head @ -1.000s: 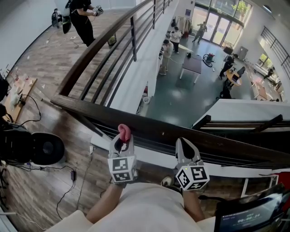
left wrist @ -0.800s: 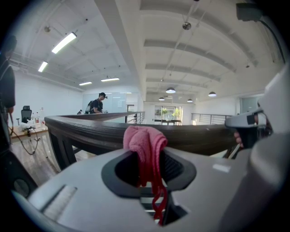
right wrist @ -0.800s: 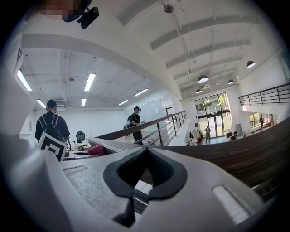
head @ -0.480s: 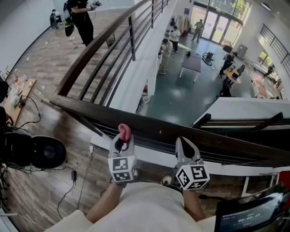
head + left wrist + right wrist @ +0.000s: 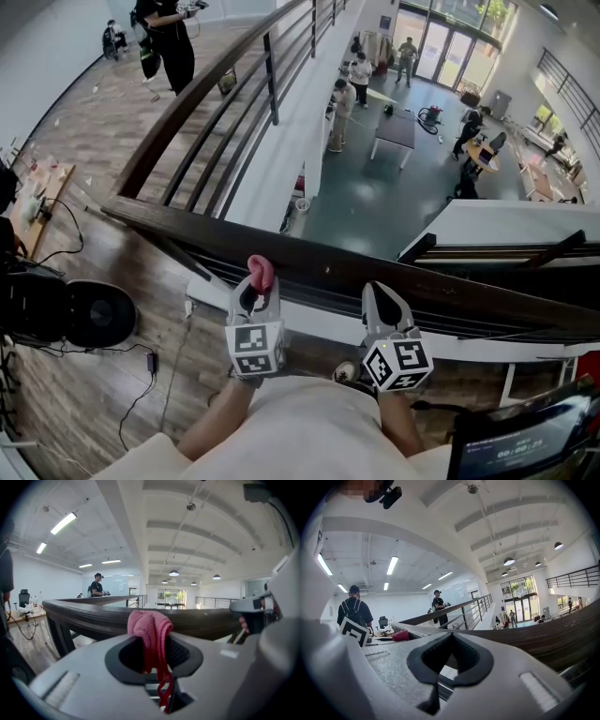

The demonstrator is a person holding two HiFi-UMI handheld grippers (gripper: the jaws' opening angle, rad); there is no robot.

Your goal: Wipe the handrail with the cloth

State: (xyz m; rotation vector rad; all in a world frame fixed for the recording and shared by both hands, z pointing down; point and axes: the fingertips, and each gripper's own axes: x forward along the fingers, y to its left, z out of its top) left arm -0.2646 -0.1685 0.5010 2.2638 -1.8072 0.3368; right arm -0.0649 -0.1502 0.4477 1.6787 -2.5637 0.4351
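- Head view: on the person's head, facing steeply down over the handrail (image 5: 319,265), left tool (image 5: 260,284) and right tool (image 5: 377,298).
- Left tool view: close behind the rail, facing along it.
- Right tool view: same height, angled leftward.
- Shared: the handrail in all views; each tool view catches the other tool.

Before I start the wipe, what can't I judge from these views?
Contact: whether the cloth touches the handrail; the head view shows them overlapping, and the left gripper view, along the left hand-held gripper, gives no depth.
Handrail's right end: cut off by the head view's right edge.
Dust on the handrail: too fine to see on its dark surface.
Screen readout, head view's lower right: too small, cut by the edge.
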